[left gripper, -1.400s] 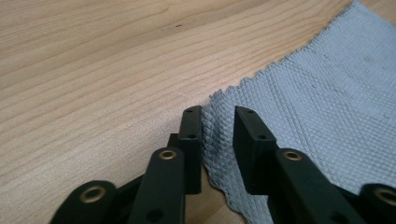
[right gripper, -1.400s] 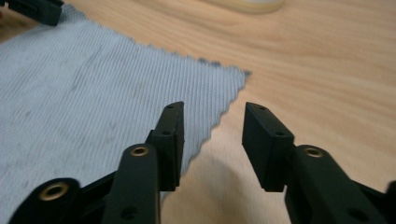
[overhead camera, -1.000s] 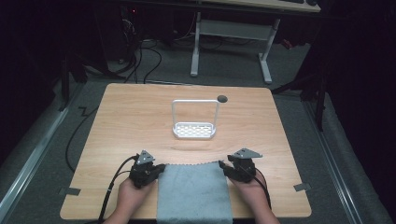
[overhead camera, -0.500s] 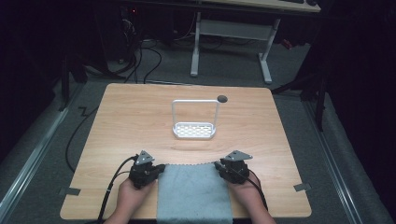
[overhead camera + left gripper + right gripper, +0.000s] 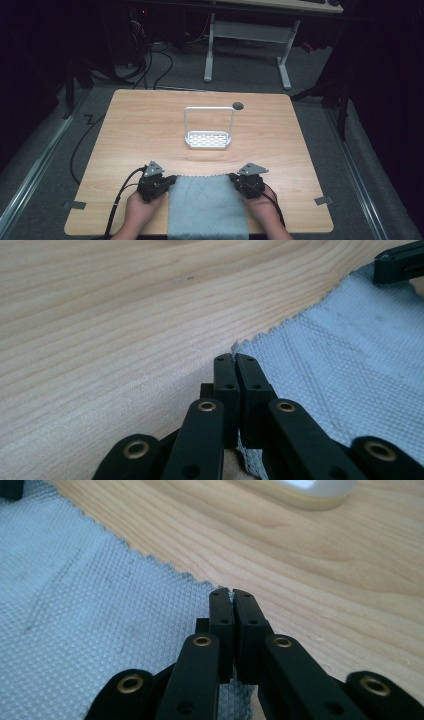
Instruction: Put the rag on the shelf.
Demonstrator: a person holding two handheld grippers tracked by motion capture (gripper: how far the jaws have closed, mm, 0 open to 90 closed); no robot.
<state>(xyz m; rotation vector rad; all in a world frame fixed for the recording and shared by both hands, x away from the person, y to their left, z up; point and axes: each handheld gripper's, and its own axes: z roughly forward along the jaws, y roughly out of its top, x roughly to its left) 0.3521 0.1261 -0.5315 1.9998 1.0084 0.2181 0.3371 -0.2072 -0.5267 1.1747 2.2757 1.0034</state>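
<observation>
The grey cloth lies nearer the person than the white rack. Each hand-held gripper, left and right, pinches a far corner thinly, the right's jaws having just closed; a tug could slip one.

On the desk, the cloth lies at six o'clock; the rack stands at twelve behind it.
</observation>
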